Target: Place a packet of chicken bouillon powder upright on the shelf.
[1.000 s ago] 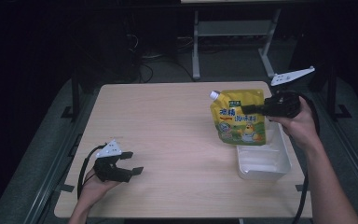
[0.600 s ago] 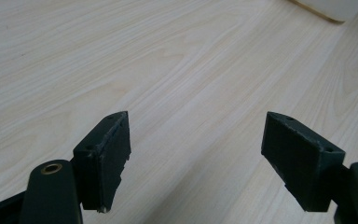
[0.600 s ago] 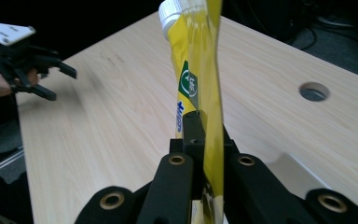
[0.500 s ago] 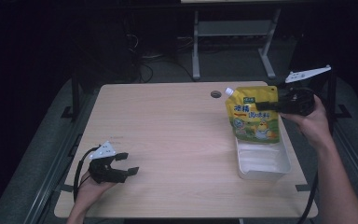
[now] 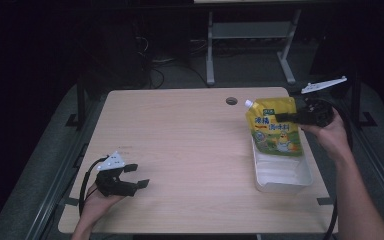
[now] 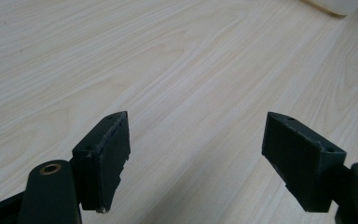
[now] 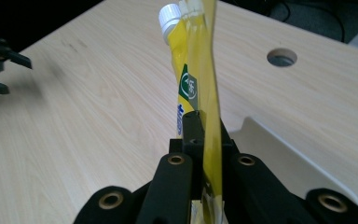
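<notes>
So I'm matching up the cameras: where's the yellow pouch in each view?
High view: pouch at right, above the tray, in the right gripper.
Left gripper view: not in it.
Right gripper view: pouch edge-on at centre, between the jaws.
Shared landmark: table hole.

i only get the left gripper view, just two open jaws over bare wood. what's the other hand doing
Observer: The right gripper is shut on the edge of a yellow spout pouch, hanging upright.
Operator: where over the table
Observer: At the table's far right side, over a white tray; the pouch's lower edge overlaps the tray's far end in the high view.
Operator: is the cap on
Observer: Yes, a white cap sits on the spout at the pouch's top corner.
Operator: anything in the tray
Observer: It looks empty.
</notes>
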`<state>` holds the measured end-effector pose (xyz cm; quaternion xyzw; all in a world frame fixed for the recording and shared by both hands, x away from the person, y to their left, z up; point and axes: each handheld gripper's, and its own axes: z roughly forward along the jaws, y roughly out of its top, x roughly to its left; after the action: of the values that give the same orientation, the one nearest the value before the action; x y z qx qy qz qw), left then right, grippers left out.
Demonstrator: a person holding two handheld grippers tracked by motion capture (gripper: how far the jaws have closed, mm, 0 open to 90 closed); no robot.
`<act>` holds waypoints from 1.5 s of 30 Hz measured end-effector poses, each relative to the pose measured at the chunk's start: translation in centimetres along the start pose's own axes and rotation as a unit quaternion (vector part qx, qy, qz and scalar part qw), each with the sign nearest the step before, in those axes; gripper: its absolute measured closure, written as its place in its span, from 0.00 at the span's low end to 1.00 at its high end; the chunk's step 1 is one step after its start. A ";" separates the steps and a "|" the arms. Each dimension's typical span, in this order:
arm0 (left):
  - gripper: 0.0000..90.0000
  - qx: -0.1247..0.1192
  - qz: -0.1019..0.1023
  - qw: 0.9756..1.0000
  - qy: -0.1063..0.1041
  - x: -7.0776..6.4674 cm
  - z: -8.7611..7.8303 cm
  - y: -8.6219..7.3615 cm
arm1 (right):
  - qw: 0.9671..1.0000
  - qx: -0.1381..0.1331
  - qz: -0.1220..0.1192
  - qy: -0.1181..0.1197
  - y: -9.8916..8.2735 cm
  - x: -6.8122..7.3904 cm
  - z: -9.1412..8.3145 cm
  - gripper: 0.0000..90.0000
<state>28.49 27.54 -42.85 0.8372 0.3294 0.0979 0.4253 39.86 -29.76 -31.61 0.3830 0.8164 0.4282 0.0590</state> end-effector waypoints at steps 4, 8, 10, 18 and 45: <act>0.26 0.000 0.000 1.000 -0.002 0.1 0.0 -0.1 | 1.000 0.003 0.010 -0.003 -0.7 -0.6 0.7 0.99; 0.26 0.003 -0.002 1.000 -0.005 0.1 0.2 -0.1 | 1.000 -0.004 0.026 -0.006 -1.2 -1.0 0.6 0.96; 0.25 0.002 -0.007 1.000 -0.009 0.1 0.2 0.0 | 0.999 -0.012 0.029 -0.009 -1.4 -1.1 0.1 0.92; 0.25 0.003 -0.003 1.000 -0.017 -0.2 0.6 0.2 | 0.999 -0.011 0.024 -0.021 -2.0 -0.7 -1.3 0.90; 0.25 0.011 0.004 1.000 -0.029 -1.1 1.5 0.4 | 0.997 -0.002 0.064 -0.033 -7.1 -1.5 -2.7 0.96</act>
<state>28.48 25.74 -43.35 0.8459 0.3146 0.0720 0.4247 35.68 -35.02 -35.55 0.4483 0.7868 0.4200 0.0596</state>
